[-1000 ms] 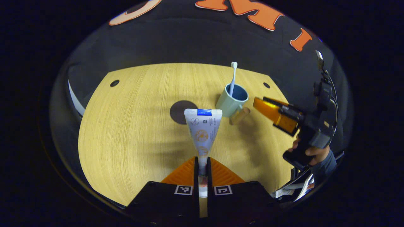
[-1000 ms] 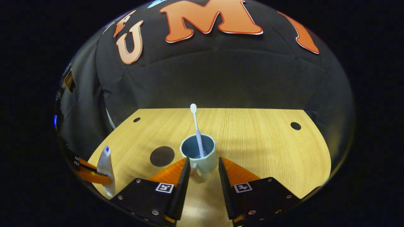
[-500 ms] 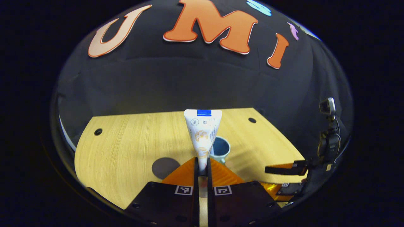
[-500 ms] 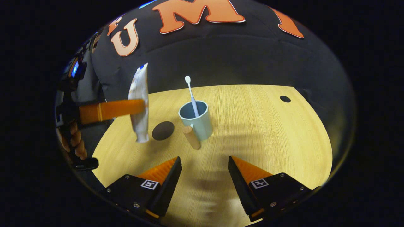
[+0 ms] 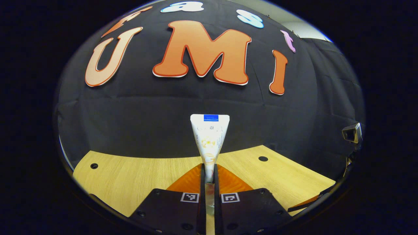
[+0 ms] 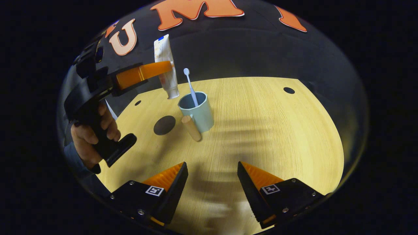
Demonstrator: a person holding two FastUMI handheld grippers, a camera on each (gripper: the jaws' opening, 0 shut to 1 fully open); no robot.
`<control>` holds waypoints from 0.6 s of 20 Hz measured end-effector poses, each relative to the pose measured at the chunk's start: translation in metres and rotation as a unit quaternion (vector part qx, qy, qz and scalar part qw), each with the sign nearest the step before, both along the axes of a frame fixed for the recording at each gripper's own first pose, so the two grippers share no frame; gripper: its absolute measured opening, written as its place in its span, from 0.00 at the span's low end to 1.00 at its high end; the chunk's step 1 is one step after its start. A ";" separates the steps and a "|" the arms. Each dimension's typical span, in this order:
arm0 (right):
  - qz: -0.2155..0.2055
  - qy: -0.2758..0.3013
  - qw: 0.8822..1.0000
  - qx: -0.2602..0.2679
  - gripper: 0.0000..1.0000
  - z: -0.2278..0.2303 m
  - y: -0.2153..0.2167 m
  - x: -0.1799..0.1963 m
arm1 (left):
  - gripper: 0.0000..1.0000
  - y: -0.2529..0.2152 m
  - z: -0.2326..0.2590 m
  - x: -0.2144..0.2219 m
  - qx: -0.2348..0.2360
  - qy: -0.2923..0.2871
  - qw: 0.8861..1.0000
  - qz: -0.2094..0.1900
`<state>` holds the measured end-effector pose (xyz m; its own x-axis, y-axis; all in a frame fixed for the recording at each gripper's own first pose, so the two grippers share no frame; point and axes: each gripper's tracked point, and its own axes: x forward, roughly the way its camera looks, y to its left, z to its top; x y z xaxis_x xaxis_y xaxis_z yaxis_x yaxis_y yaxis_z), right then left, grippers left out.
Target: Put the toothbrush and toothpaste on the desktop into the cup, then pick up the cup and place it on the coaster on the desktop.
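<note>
My left gripper [image 5: 209,169] is shut on a white toothpaste tube [image 5: 210,137] that stands upright, crimped end up. In the right gripper view that same gripper [image 6: 168,67] holds the toothpaste tube [image 6: 165,65] in the air, its cap just above and left of the cup's rim. The pale blue cup [image 6: 197,111] stands on the wooden desktop [image 6: 261,124] with a white toothbrush [image 6: 190,85] in it, head up, and a wooden handle toward me. A dark round coaster [image 6: 164,125] lies left of the cup. My right gripper [image 6: 212,168] is open, low over the desktop, well short of the cup.
A hand [image 6: 91,137] holds the left gripper's grip at the left of the right gripper view. Small dark holes [image 6: 289,90] mark the desktop's far corners. The black booth wall [image 5: 209,98] rises behind the table's back edge.
The left gripper has lifted the toothpaste up and over toward the cup, tilting level so its view now faces the wall. The right gripper has backed away from the cup and stayed open.
</note>
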<state>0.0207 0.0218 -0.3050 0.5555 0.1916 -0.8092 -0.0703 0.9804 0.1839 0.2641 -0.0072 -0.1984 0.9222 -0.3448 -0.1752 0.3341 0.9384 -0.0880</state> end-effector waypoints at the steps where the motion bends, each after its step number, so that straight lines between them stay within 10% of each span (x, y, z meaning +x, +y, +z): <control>1: 0.000 0.004 1.000 -0.003 0.93 0.000 -0.002 -0.002 | 0.10 -0.003 -0.002 0.002 -0.004 -0.006 1.000 0.000; 12: 0.014 0.039 0.999 -0.023 0.93 -0.007 -0.017 -0.020 | 0.10 -0.027 -0.072 0.010 0.014 -0.027 0.999 0.022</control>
<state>0.0008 0.0044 -0.3115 0.4851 0.1680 -0.8582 -0.0856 0.9858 0.1445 0.2738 -0.0346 -0.2709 0.9446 -0.2999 -0.1333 0.2966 0.9540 -0.0445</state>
